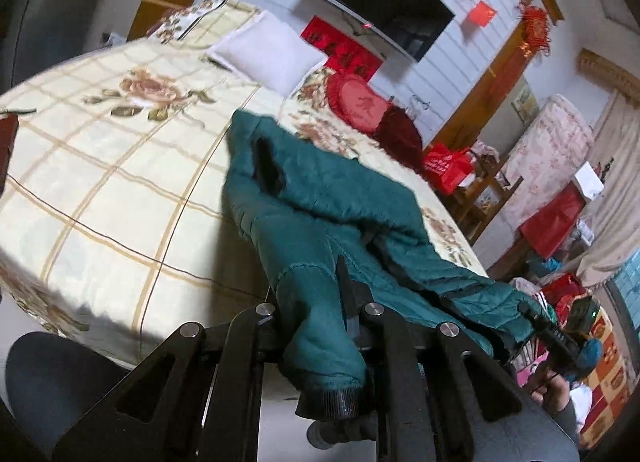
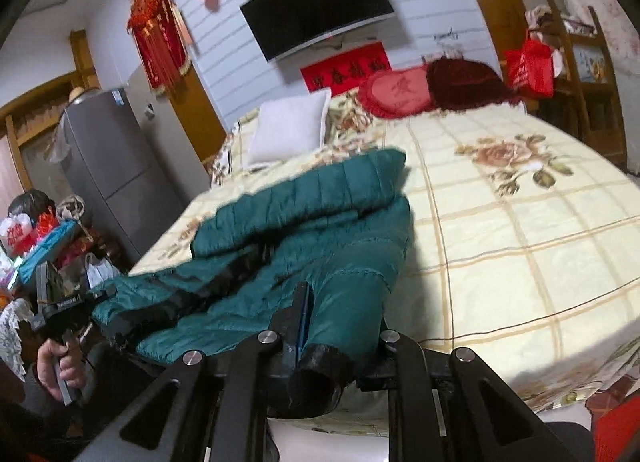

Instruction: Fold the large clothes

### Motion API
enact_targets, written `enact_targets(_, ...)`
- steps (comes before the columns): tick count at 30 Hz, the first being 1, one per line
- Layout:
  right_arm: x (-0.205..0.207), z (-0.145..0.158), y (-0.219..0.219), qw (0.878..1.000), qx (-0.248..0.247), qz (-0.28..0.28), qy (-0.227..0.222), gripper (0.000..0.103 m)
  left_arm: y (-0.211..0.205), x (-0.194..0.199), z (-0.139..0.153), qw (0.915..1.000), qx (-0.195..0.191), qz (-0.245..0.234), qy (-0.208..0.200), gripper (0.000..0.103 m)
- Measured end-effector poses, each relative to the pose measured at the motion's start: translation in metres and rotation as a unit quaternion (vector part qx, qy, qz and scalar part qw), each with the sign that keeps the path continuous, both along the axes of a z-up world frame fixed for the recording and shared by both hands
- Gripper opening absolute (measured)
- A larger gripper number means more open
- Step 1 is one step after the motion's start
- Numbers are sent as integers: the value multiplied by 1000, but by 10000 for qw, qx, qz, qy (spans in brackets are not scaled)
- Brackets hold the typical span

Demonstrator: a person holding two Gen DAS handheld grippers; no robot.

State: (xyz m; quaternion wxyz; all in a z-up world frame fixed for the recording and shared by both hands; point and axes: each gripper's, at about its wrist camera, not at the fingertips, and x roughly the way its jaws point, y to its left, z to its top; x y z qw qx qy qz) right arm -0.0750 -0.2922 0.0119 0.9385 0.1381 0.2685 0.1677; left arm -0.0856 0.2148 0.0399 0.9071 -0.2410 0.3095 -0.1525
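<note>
The left gripper (image 1: 320,326) has its jaws clenched on one sleeve (image 1: 320,326) of the green coat (image 1: 320,202), just above the dark cuff (image 1: 332,404). The right gripper (image 2: 340,326) has its jaws clenched on the other sleeve (image 2: 352,302), near its cuff (image 2: 320,374). Both cuffs hang toward the cameras.

The coat lies in a rumpled heap on the bed (image 1: 100,182), near the edge by the person. One part is flopped over another, so it is not flat.

I think the step now is to pull the coat out flat by the sleeves. To do it well, both hands should lift at the same time and move apart, so the puffy coat opens wide. Pull slow, so a sleeve does not slip out. Then lay it down smooth.

Some things are hard to see. One finger of each gripper is hidden by the sleeve. The black strips on the coat may be a zip or trim; I cannot tell. I cannot tell front from back. The pictures are a bit blurry.
</note>
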Motion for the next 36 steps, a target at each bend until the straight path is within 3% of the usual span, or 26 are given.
enact_targets(8, -37, 61, -10, 9968, 91, -100, -783, 16, 0, -36, 49, 9977, -230, -56, -643, 11)
enact_targets(15, -31, 71, -11, 9950, 236, -113, -963, 16, 7, -16, 56, 9956, -565, 319, -681, 11)
enact_targets(19, -2, 69, -11, 9954, 411, -275, -826, 16, -3, 14, 59, 9969, -174, 545, -538, 11)
enact_targets(22, 26, 68, -8, 9963, 332, -500, -614, 16, -20, 40, 61, 9957, 388, 692, -475, 11)
enact_targets(28, 76, 66, 0, 9977, -46, -646, -200, 16, -33, 81, 51, 9900, 997, 934, -351, 11)
enact_targets(36, 140, 80, 20, 9977, -282, -590, -176, 16, -4, 118, 44, 9875, 518, 1477, -199, 11)
